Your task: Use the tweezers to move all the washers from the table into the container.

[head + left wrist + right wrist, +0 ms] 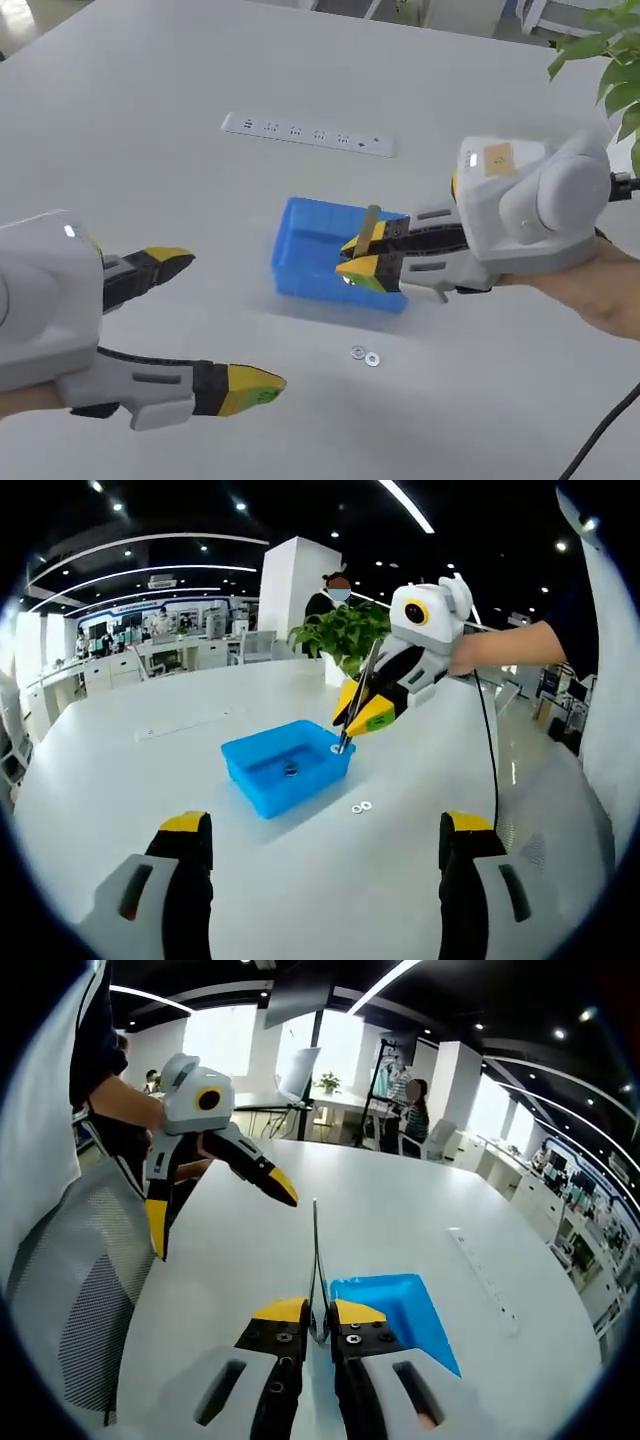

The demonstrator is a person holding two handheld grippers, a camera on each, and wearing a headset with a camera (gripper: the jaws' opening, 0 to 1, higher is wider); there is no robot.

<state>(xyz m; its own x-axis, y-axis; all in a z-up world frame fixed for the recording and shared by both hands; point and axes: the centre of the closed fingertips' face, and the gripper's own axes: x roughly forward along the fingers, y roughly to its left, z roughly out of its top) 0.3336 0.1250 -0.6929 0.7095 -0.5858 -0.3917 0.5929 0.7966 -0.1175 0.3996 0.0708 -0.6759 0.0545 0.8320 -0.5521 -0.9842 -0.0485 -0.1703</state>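
The right gripper (352, 257) has its jaws pinching the tweezers (316, 1260), whose tips hang at one edge of the blue container (310, 282). Two washers (358, 352) lie side by side on the grey worktop (150, 120), just beside the container. The left gripper (225, 320) hovers well apart from them, jaws spread wide.

Even overhead light here, I see ceiling strips (405, 505) and spots on a dark ceiling. Soft faint shadow beside the blue container (305, 250), whose edges smear with motion blur in head view. Table (150, 150) slightly washed out, no hard glare. Gripper views bend heavily at edges
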